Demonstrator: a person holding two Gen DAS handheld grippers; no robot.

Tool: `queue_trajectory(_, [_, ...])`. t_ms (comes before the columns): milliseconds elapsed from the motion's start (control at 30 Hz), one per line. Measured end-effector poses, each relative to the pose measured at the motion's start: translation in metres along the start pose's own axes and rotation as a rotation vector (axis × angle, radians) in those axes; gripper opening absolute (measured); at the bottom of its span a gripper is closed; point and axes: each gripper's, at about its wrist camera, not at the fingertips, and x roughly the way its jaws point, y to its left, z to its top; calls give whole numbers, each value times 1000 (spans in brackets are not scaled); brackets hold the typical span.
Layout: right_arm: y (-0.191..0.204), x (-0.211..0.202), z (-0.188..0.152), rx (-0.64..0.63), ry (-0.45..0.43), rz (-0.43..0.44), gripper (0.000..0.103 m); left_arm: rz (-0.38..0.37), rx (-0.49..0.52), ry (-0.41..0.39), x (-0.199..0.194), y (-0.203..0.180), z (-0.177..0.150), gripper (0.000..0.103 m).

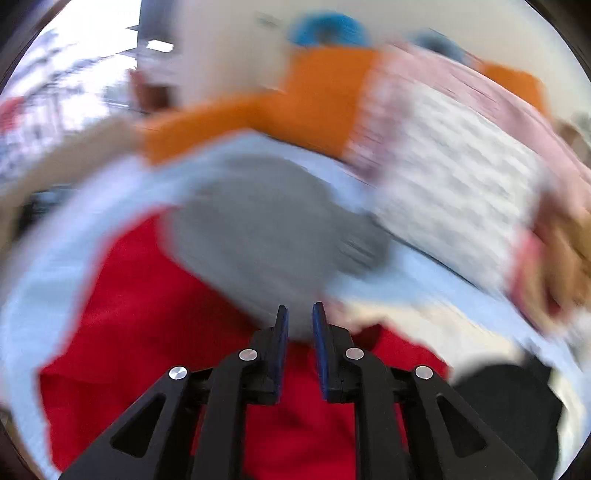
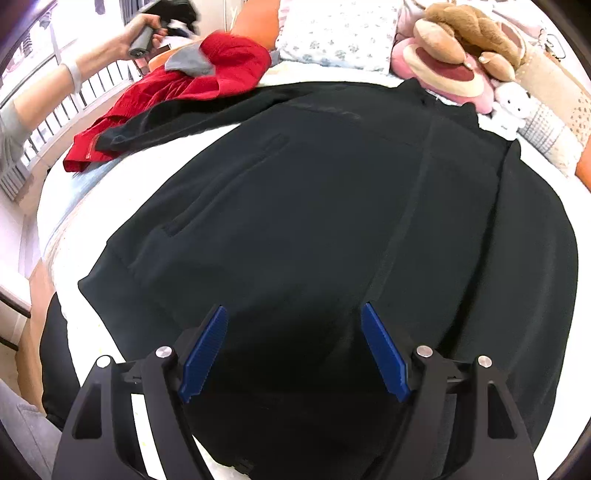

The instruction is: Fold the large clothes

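A large black jacket [image 2: 314, 203] lies spread flat on the white bed [image 2: 70, 206], collar at the far end, its left sleeve reaching over a red garment [image 2: 173, 88]. My right gripper [image 2: 295, 310] hovers open over the jacket's near hem, with nothing between its blue pads. The left wrist view is heavily blurred. There my left gripper [image 1: 299, 310] stands nearly shut, with the red garment [image 1: 147, 325] and its grey lining [image 1: 266, 229] running into the narrow gap. In the right wrist view a hand [image 2: 144, 37] holds that gripper at the far left, with the garment's end raised.
Plush toys [image 2: 454, 62] sit at the head of the bed on the right. A floral pillow [image 2: 340, 33] and an orange cushion [image 2: 258, 26] lie behind the jacket. A railing and window [image 2: 37, 122] run along the left. The bed's edge is near at the lower left.
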Motion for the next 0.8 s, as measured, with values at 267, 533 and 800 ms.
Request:
queue_trajectory(267, [18,5,11,-47,-18,63,74,-85,-2,160,16,91,-33,76])
queue_trajectory(533, [65,12,59,-120,-85,184,80,-254,20,354,-9,192,-130,89])
queue_trajectory(800, [118,26,70,-210,-59,252,81,-426,-163,441,-11,239,-196,89])
